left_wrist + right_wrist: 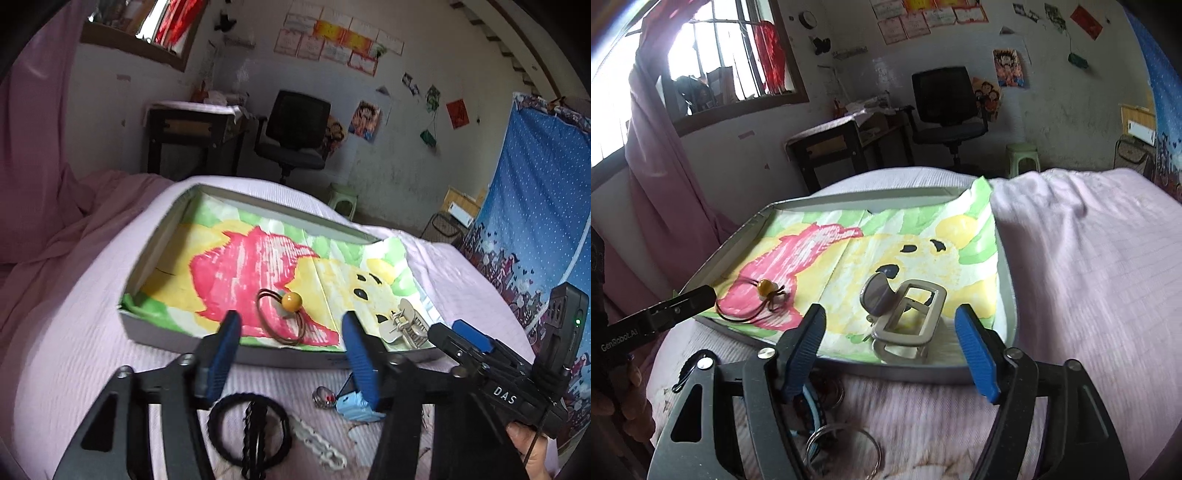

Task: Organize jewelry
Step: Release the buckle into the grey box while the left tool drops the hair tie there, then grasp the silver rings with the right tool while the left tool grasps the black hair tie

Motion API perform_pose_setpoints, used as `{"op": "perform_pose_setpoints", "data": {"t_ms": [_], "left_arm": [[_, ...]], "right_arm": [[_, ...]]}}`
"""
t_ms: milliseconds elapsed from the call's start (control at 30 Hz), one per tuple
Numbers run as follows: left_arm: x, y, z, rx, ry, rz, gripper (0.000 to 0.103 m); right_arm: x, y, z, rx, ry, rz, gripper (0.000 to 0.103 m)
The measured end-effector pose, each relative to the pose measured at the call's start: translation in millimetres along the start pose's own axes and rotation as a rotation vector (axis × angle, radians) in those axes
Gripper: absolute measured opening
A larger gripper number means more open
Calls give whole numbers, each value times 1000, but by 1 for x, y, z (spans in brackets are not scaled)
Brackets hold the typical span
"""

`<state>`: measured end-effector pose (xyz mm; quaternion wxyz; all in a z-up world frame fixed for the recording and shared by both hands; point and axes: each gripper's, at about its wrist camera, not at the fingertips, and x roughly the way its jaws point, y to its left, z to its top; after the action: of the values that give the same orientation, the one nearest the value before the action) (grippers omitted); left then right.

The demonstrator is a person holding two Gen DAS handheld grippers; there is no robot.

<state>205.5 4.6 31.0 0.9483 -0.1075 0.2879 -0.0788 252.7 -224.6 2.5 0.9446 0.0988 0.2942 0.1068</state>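
A shallow grey box (155, 325) (923, 373) lined with a painted paper lies on the pink bedspread. In it lie a brown hair tie with an amber bead (282, 315) (764, 295) and a grey claw hair clip (404, 325) (905, 317). My left gripper (291, 332) is open and empty just before the box's near edge, over the hair tie. My right gripper (890, 328) (458, 336) is open and empty, jaws either side of the claw clip. In front of the box lie a black hair tie (249, 428), a white chain (317, 441), a ring (324, 397) and a light blue piece (354, 402).
Metal rings (846, 443) and a blue band (816, 410) lie on the bedspread (1089, 277) under my right gripper. Behind the bed stand a desk (192, 136), an office chair (295, 129) and a green stool (343, 201). A blue curtain (535, 206) hangs at the right.
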Motion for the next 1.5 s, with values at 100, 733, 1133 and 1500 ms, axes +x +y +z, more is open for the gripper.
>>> {"op": "perform_pose_setpoints", "data": {"t_ms": [100,733,1133,1500], "left_arm": [[-15,-1,-5,14,-39,10,73],[-83,9,-57,96,-146,78,100],[-60,21,-73,106,-33,122,100],[-54,21,-75,114,-22,51,77]], "right_arm": [[-18,5,-4,-26,-35,-9,74],[-114,18,-44,-100,-157,-59,102],[-96,31,-64,-161,-4,-91,101],[-75,26,-68,-121,76,-64,78]]}}
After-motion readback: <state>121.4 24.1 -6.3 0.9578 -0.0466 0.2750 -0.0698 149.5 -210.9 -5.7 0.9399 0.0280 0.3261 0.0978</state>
